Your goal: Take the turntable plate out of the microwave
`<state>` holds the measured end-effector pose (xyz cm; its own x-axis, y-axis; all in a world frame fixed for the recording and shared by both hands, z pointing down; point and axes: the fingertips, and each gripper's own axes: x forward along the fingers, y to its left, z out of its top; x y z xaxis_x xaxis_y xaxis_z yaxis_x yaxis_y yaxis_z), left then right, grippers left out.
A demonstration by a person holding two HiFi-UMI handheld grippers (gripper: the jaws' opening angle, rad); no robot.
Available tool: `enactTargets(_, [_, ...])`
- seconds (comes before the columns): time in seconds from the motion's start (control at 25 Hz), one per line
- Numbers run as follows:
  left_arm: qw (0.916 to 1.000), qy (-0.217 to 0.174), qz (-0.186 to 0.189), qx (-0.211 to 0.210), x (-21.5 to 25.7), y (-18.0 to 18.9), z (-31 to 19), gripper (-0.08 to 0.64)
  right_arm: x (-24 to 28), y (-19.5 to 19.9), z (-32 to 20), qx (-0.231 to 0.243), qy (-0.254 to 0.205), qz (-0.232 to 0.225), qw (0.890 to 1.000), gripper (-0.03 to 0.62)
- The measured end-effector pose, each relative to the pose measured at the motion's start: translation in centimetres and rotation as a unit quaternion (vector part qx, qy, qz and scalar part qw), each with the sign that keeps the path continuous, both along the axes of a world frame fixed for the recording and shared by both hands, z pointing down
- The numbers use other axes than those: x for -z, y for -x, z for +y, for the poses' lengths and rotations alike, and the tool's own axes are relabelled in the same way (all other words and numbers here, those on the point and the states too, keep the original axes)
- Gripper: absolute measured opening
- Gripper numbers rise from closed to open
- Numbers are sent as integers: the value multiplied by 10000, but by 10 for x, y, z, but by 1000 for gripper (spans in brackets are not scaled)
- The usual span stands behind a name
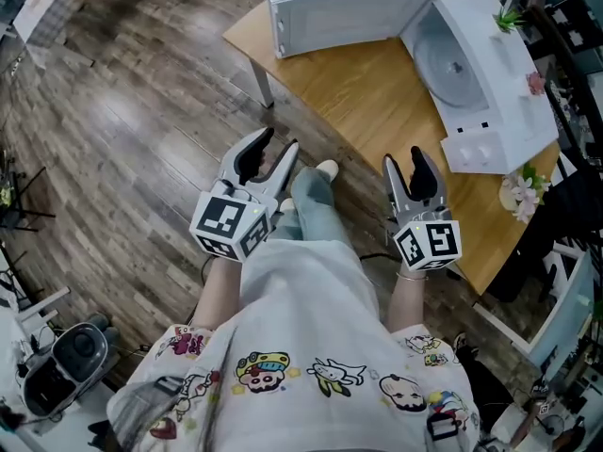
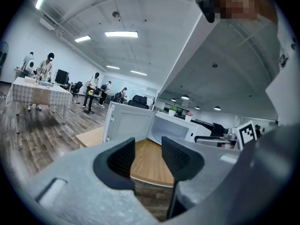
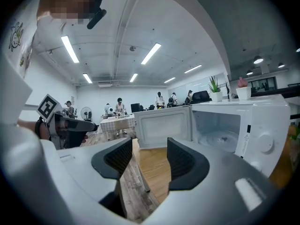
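Left claw (image 1: 280,142) and right claw (image 1: 403,156): both apart, empty, over the floor near the desk (image 1: 358,88). Plate (image 1: 450,64) inside microwave (image 1: 504,102), far right; door (image 1: 349,12) open.

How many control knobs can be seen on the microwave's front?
2. One knob and a second knob sit side by side on the microwave's front, beside the open cavity, in the head view. That front shows whole there, so none seems hidden.
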<state>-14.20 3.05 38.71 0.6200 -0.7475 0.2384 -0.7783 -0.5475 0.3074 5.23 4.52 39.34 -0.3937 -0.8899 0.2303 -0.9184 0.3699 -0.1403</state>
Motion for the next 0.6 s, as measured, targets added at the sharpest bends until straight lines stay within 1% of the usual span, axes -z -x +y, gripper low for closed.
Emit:
enactTargets(0.24, [9997,3,-30,-261,0,-22,-60,172,-2,-18,-56,-211,-3,-26,9998,235])
enactTargets(0.4, [9987,-78,-21,-502,5,-46,-105,172,-3,-30,-92,-257,34,-39,9997,239])
enactTargets(0.6, [9966,-126,-6,-810,16,-78,-155,175,7,-55,-132,-526,-28,-88,9986,247])
